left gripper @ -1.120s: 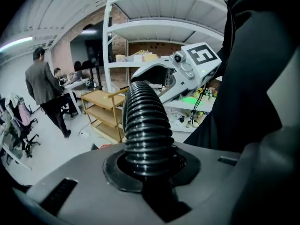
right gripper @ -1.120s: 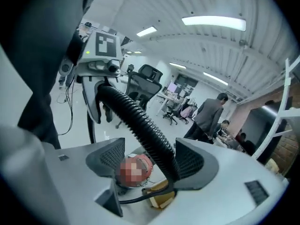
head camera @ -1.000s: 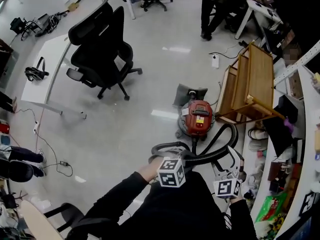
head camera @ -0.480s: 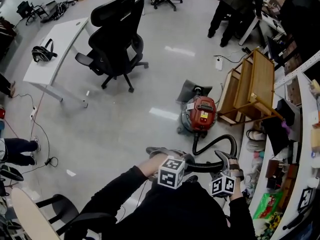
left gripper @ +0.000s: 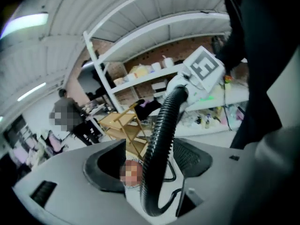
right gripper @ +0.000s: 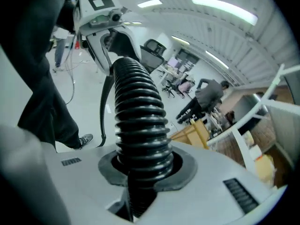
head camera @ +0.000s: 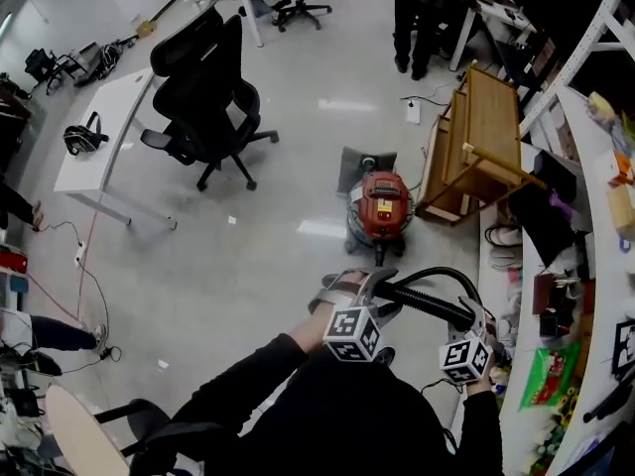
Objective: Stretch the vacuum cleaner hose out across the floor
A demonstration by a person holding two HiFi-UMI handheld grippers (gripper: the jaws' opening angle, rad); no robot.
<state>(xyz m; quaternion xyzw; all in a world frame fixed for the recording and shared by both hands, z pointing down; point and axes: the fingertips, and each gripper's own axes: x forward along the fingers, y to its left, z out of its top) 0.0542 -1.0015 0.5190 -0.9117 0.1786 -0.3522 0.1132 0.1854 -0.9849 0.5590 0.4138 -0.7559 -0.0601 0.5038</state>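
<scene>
A pale, glossy office floor (head camera: 258, 256) spreads out ahead of both tools. White shelving (head camera: 595, 216) crowded with small goods runs along just to the right of the right tool (head camera: 474, 315). A white tabletop (head camera: 99, 127) stands far off to the left of the left tool (head camera: 355, 288), with a black chair (head camera: 203, 77) beside it. A wooden rack (head camera: 486, 142) lies tipped over ahead of the right tool, and a person (head camera: 412, 18) stands well beyond it.

The red vacuum (head camera: 382, 206) sits on the floor straight ahead of the left tool, near it. Its black ribbed hose (head camera: 427, 303) comes back from the vacuum to the tools. One stretch of it spans from the left tool across to the right tool.

The left tool's jaws have just been opening and stand wide apart. The hose passes loosely through the gap between them, with daylight on the left side. The right tool's jaws have just been closing and are clamped round the hose. Their dark pads hug its ribs on both sides. Both tools are held close in front of the person's dark-sleeved arms, and each marker cube faces up.
</scene>
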